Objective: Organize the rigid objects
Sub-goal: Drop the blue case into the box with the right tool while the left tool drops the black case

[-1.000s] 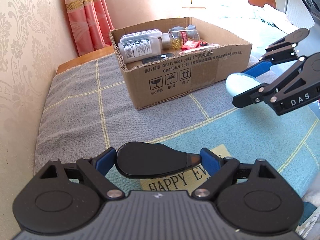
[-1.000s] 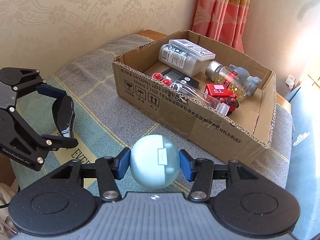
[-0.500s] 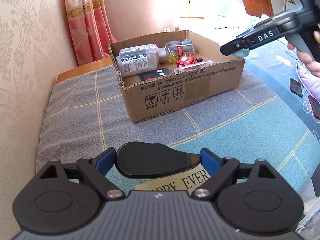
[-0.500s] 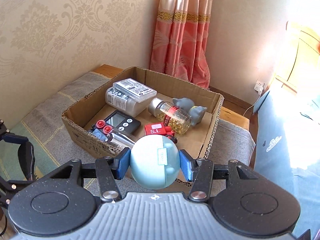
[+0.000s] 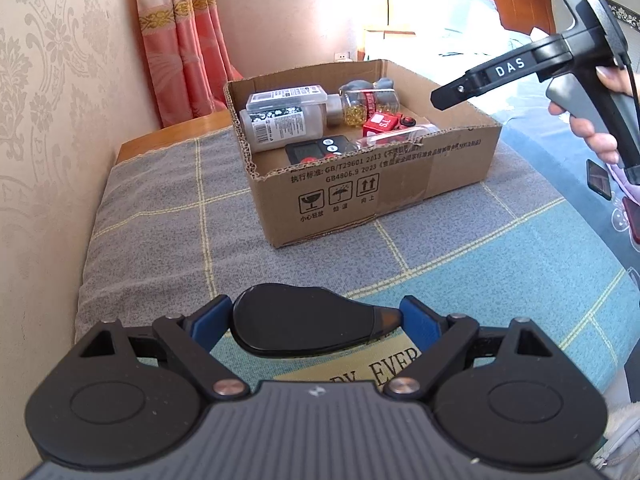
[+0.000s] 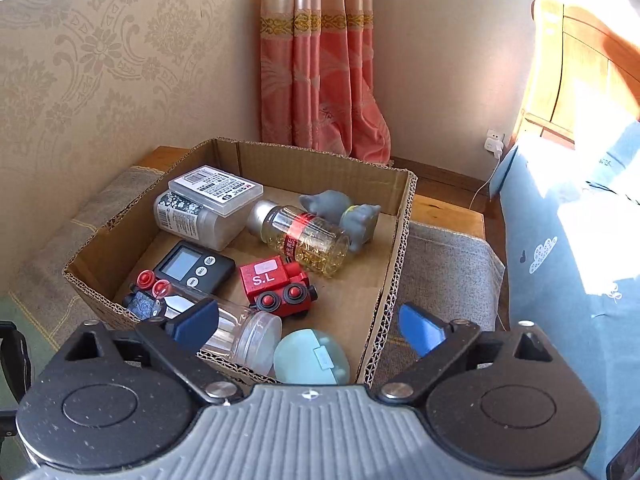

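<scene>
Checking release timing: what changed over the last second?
The right gripper swung from the blanket to above the cardboard box, opened its fingers and let go of the pale blue round case, now lying inside the box's near corner. The left gripper stays shut on the black mouse.

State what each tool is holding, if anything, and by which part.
The left tool grips a flat black teardrop-shaped plastic object by its two ends. The right tool is open, holding nothing.
</scene>
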{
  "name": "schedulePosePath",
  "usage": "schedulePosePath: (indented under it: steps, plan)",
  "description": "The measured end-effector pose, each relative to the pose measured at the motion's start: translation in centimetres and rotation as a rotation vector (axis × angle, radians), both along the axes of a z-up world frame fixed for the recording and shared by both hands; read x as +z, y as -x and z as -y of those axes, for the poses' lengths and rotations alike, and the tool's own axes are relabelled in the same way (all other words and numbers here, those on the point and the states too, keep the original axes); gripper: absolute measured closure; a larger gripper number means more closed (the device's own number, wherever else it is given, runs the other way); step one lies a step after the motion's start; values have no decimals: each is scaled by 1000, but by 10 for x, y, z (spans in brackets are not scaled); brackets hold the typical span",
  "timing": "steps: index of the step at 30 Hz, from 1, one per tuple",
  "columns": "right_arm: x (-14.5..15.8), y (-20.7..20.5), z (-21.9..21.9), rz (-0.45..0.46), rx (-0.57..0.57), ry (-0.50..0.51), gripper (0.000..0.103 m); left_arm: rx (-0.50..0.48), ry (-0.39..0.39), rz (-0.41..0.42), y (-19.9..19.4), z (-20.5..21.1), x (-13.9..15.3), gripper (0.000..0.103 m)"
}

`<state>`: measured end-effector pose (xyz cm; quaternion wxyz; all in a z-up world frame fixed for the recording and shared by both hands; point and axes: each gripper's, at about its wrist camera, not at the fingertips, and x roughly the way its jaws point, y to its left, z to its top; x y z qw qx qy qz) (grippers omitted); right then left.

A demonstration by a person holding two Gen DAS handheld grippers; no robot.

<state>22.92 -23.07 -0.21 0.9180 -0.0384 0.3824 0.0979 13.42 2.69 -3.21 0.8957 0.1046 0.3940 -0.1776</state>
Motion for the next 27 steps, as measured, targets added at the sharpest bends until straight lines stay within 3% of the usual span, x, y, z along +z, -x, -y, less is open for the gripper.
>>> schedulePosePath:
  steps: [8, 17, 27]
  plan:
    - [9, 26, 2, -17, -67, -10, 0, -19, -10, 50, -18, 12, 22, 13]
    - [3, 64, -6, -1, -156, 55, 0, -43, -7, 105, -63, 35, 48, 13]
    - [-1, 77, -8, -16, -154, 35, 0, -22, -46, 47, -133, 63, 32, 13]
